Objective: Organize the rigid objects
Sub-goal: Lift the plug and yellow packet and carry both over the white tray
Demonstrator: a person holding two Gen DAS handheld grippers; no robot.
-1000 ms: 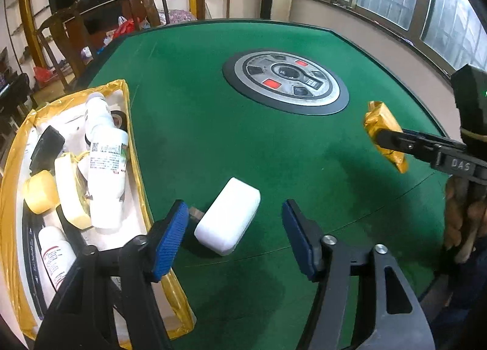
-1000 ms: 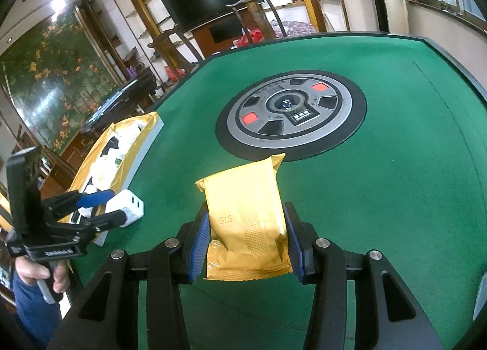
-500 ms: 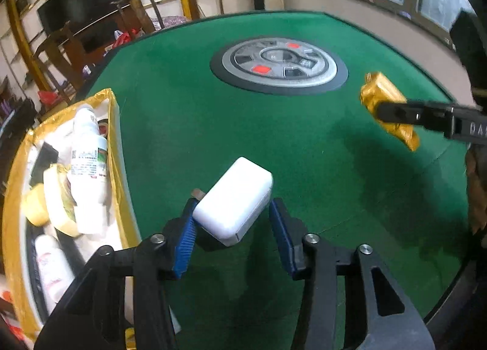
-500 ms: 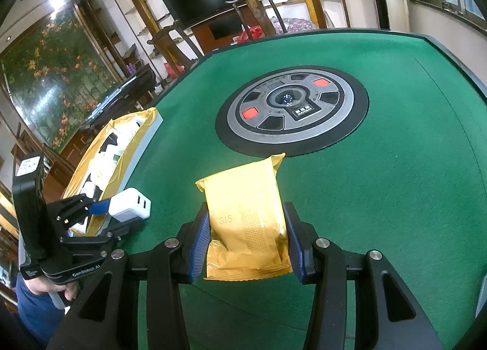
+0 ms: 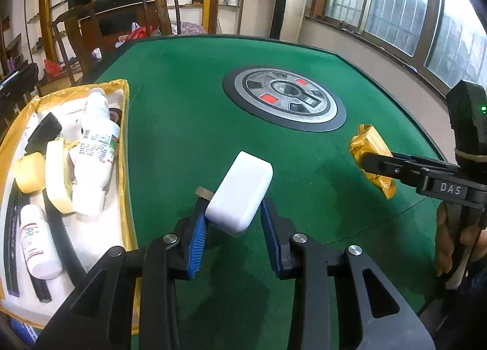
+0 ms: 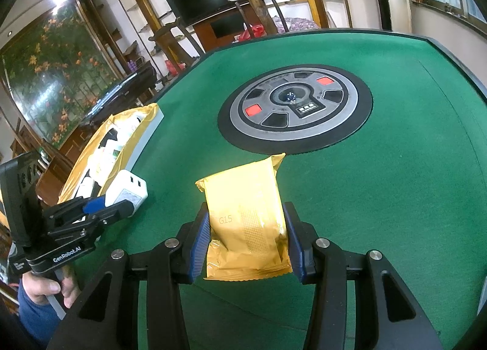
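Note:
A white plug-in charger (image 5: 243, 188) sits tilted between the blue pads of my left gripper (image 5: 232, 216), just above the green felt. The jaws are closing, and both pads press on its lower end. In the right wrist view, the same charger (image 6: 127, 190) shows two ports on its end, held by the left gripper (image 6: 100, 207). My right gripper (image 6: 246, 228) is shut on a golden foil packet (image 6: 246, 198) held upright over the table. The left wrist view shows that packet (image 5: 368, 143) at the right.
A gold-lined tray (image 5: 124, 143) at the table's left edge holds white bottles (image 5: 97, 137), yellow tape rolls (image 5: 57, 176) and black items. A round control panel (image 5: 284, 97) is set in the middle of the green table (image 5: 182, 91). Chairs stand behind.
The left jaws have closed from wide apart onto the white charger, which has come up off the felt. The right gripper and its packet have not moved.

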